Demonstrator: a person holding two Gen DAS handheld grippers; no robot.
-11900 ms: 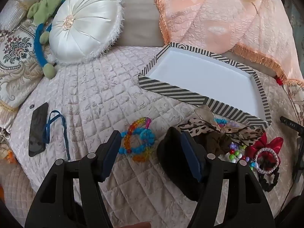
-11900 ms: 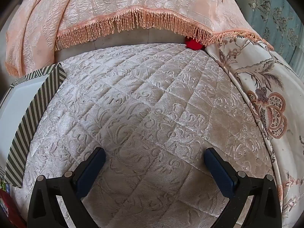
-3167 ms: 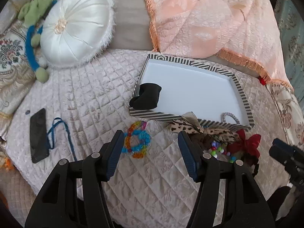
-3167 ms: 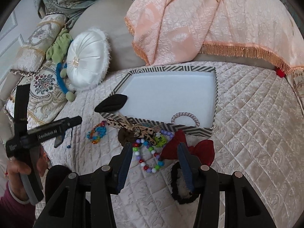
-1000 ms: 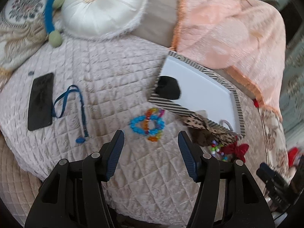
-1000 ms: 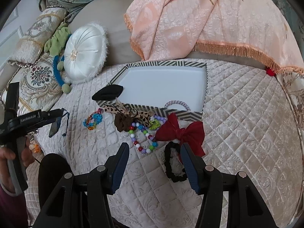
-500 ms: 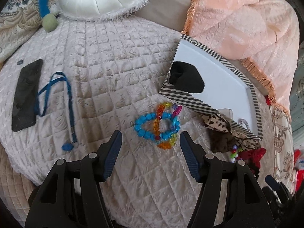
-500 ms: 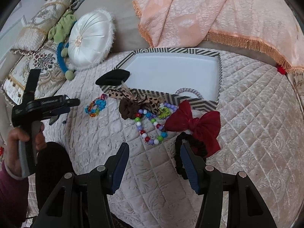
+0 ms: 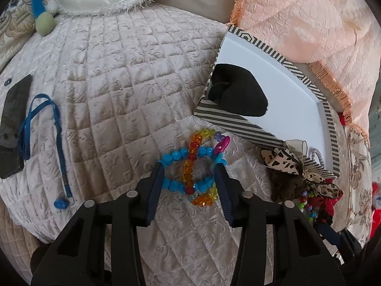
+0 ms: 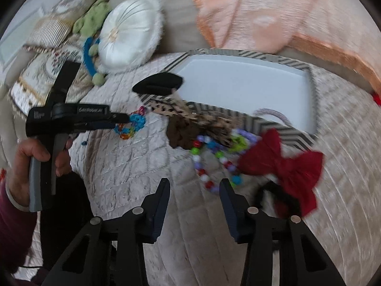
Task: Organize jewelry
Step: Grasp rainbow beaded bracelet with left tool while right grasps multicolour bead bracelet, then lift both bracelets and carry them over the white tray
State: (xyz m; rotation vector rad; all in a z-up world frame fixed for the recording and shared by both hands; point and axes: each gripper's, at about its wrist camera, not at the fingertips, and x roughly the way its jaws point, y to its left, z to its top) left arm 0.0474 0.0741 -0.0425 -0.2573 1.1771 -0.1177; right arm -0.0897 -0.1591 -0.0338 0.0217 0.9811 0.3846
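Between the parted fingers of the left gripper (image 9: 190,169) on the quilted bedspread (image 9: 114,100) lie the tangled bead bracelets (image 9: 194,170), just short of the striped tray (image 9: 238,121) holding a black scrunchie (image 9: 238,90), while the right gripper (image 10: 194,186) hangs open and empty near the bead necklace (image 10: 214,159) and red bow (image 10: 285,164).

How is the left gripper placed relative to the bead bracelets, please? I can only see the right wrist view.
Observer: The left gripper is open, with its fingers on either side of the blue bead bracelet. The orange bracelet crosses it between them.
Operator: Thank you. Is anything lying to its left that I should avoid?
Observer: Yes, a black phone with a blue lanyard lies on the quilt, apart from both bracelets.
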